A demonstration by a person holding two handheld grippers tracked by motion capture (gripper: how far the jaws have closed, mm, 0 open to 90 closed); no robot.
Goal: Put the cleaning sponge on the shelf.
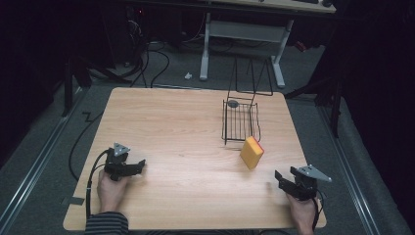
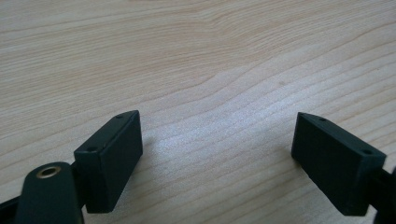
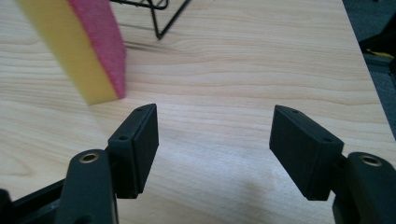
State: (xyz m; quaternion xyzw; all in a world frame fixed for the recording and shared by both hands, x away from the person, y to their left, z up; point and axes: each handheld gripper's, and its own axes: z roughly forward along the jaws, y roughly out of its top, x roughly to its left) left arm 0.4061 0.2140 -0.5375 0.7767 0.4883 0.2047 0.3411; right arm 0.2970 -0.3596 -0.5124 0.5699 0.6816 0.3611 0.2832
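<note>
A yellow sponge point(image 1: 252, 152) with a pink back leans upright against the front of a black wire rack point(image 1: 240, 120) right of the table's middle. In the right gripper view the sponge point(image 3: 79, 46) stands ahead and to the left of the jaws, with the rack's foot point(image 3: 159, 18) behind it. My right gripper point(image 1: 280, 180) rests open near the table's front right corner, nothing between its jaws point(image 3: 212, 140). My left gripper point(image 1: 141, 165) sits open at the front left over bare wood point(image 2: 217, 154).
The wooden table point(image 1: 171, 122) has its right edge point(image 3: 369, 70) close to my right gripper. A small grey round object point(image 1: 233, 103) lies at the rack's far end. Beyond the table stand a white desk frame point(image 1: 242, 34) and floor cables point(image 1: 147, 54).
</note>
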